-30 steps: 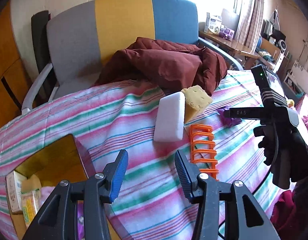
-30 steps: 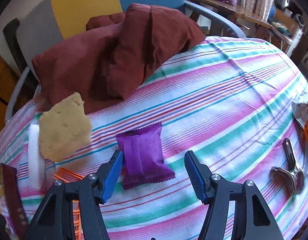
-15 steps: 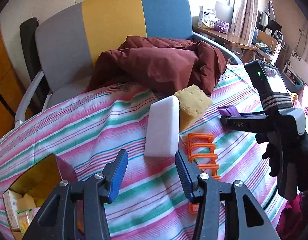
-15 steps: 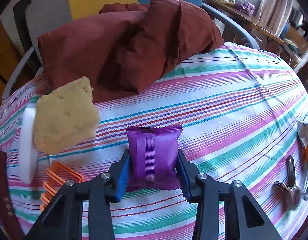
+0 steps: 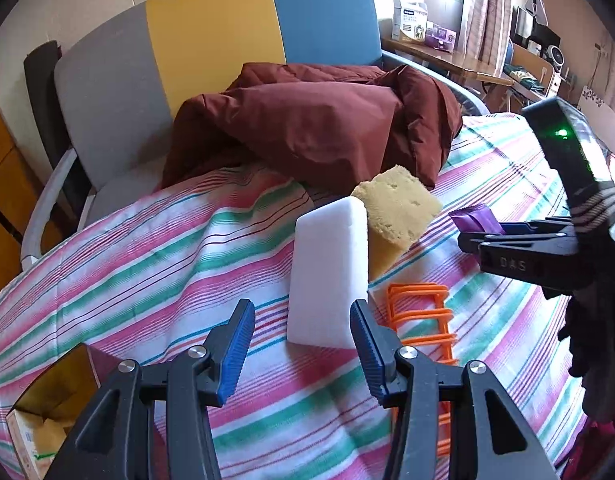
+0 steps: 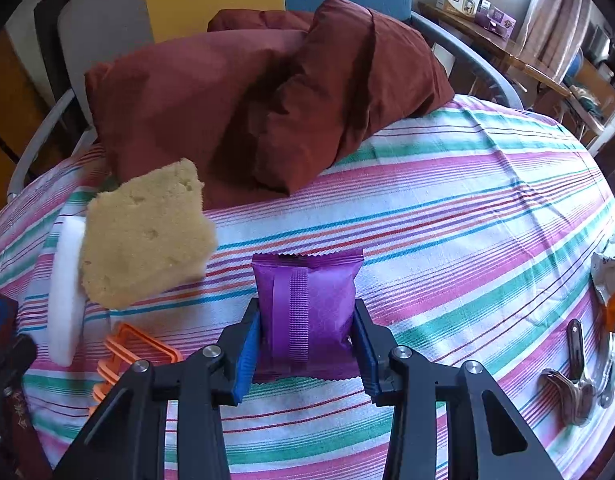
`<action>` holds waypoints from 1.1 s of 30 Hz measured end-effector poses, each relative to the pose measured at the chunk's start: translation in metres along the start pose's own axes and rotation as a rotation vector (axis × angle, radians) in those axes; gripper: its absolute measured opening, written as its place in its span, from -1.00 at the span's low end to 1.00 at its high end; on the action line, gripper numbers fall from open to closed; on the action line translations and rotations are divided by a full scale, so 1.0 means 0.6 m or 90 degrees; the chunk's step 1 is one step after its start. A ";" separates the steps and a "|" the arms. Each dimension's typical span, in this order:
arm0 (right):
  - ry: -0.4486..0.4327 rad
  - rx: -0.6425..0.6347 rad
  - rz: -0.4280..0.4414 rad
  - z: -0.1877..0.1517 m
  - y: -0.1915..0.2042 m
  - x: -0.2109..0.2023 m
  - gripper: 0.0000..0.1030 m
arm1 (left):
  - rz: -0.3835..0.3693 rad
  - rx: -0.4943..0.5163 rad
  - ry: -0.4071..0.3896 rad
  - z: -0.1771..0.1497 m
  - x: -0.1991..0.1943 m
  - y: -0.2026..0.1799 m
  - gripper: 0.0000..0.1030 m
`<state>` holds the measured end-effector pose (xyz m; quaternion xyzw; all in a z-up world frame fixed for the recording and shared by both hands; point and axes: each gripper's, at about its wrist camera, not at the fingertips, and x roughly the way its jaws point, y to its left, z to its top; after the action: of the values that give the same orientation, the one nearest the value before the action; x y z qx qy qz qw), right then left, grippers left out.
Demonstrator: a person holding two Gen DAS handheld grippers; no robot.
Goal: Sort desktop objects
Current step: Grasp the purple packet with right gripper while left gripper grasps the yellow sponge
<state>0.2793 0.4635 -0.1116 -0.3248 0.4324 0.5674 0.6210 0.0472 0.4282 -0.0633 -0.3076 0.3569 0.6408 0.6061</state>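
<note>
Right gripper (image 6: 307,344): jaws closed within the last second, clenched on the one purple foil snack packet (image 6: 307,308), which lies on the pink, green and white striped tablecloth (image 6: 467,220). Left gripper (image 5: 303,344): released, empty, poised just short of one white foam block (image 5: 329,272) touching one yellow sponge (image 5: 395,212) beside one orange plastic rack (image 5: 421,316). Beyond: one maroon padded jacket (image 5: 315,128), a grey, yellow and blue chair (image 5: 211,40); "DAS" reads on the right gripper's body.

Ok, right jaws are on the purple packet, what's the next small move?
Probably lift it straight up. The right gripper has just closed on the purple packet, blue pads pressing both sides, and the packet appears to lie on the striped cloth.
</note>
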 end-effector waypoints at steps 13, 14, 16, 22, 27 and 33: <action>-0.001 -0.005 0.012 0.006 0.010 -0.002 -0.17 | -0.049 0.041 0.001 0.023 0.037 -0.014 0.22; -0.002 -0.005 0.013 0.006 0.010 -0.003 -0.17 | -0.047 0.046 -0.004 0.025 0.038 -0.019 0.22; -0.006 -0.008 0.011 0.008 0.011 -0.006 -0.17 | -0.038 0.054 -0.003 0.029 0.043 -0.024 0.22; -0.009 -0.006 0.010 0.009 0.010 -0.010 -0.17 | -0.004 0.029 -0.008 0.039 0.054 -0.012 0.22; -0.017 0.024 0.019 0.011 -0.004 -0.017 -0.17 | -0.046 0.073 -0.061 0.072 0.018 -0.033 0.25; -0.017 0.049 0.020 0.018 -0.022 -0.017 -0.17 | -0.065 0.240 -0.032 0.109 0.051 -0.098 0.59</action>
<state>0.2941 0.4669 -0.0992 -0.2861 0.4505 0.5641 0.6300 0.1058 0.5003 -0.0570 -0.1904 0.4393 0.5386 0.6933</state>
